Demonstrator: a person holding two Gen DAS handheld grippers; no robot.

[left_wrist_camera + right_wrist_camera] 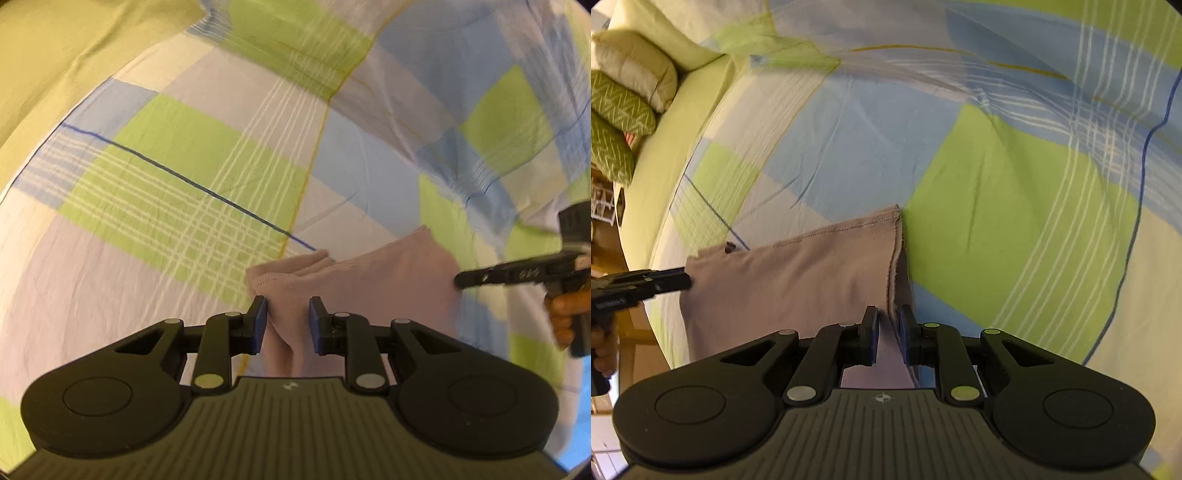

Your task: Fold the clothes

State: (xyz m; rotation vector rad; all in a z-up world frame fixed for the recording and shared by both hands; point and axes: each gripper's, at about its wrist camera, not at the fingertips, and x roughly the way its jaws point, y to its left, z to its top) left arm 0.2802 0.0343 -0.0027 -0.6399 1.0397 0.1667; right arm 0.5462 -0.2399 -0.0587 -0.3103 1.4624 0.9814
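Observation:
A mauve garment (388, 280) hangs stretched between my two grippers, above a checked bed cover. In the left wrist view my left gripper (287, 321) holds a bunched fold of one end between its blue pads. The right gripper (461, 280) shows side-on at the garment's far edge, with a hand (565, 314) on its handle. From the right wrist camera, the right gripper (888, 328) is shut on the garment (794, 280) close to its stitched side seam. My left gripper (665, 282) reaches its opposite edge from the left.
The bed cover (1015, 221) in green, blue and pale checks fills the space below. A plain yellow-green sheet (55, 55) lies beyond it. A cream pillow (631, 70) and green patterned cushions (617, 107) sit at the bed's head; the bed's edge runs along the left.

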